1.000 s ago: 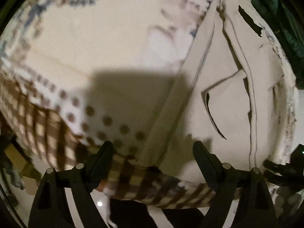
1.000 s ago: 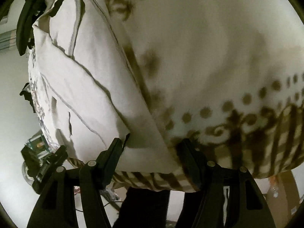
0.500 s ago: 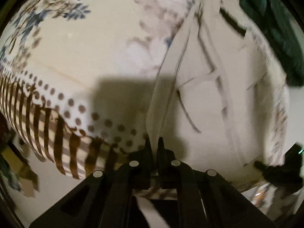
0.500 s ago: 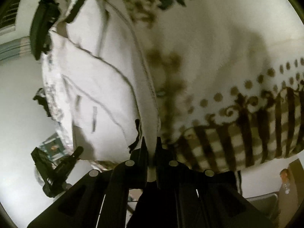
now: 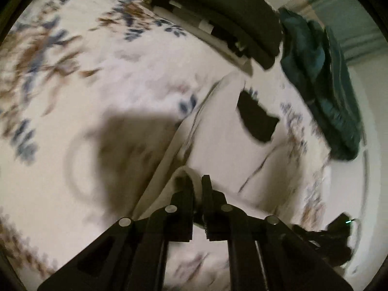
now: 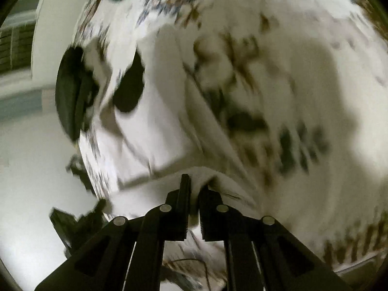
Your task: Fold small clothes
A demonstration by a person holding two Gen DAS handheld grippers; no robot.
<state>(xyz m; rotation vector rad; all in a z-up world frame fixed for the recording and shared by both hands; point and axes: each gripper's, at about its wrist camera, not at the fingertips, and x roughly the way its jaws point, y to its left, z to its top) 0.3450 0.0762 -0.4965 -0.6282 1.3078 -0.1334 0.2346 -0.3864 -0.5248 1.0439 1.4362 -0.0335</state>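
On bedspread: pale garment [image 5: 225,131], lying flat in the middle of the floral cover [image 5: 97,77], near corners lifted.
Left gripper [image 5: 198,189]: jaws drawn narrow, pinching a rolled fold of garment edge.
Right gripper [image 6: 194,189]: jaws narrow, clamped on another white fold of the garment [image 6: 157,111].
Left view only: black curved object [image 5: 218,12] at the far edge, with white sheets beneath; teal cloth [image 5: 322,92] heaped at the right edge; dark gear [image 5: 334,240] low right.
Right view only: brown striped border [image 6: 359,242] of the cover low right; wall and floor to the left.
Both views: dark patch [image 5: 257,121] on the garment; heavy blur.
Edges: cover edge just right of the garment in the left view, just left of it in the right view.
Open room: broad bare cover on the left gripper's left and the right gripper's right.
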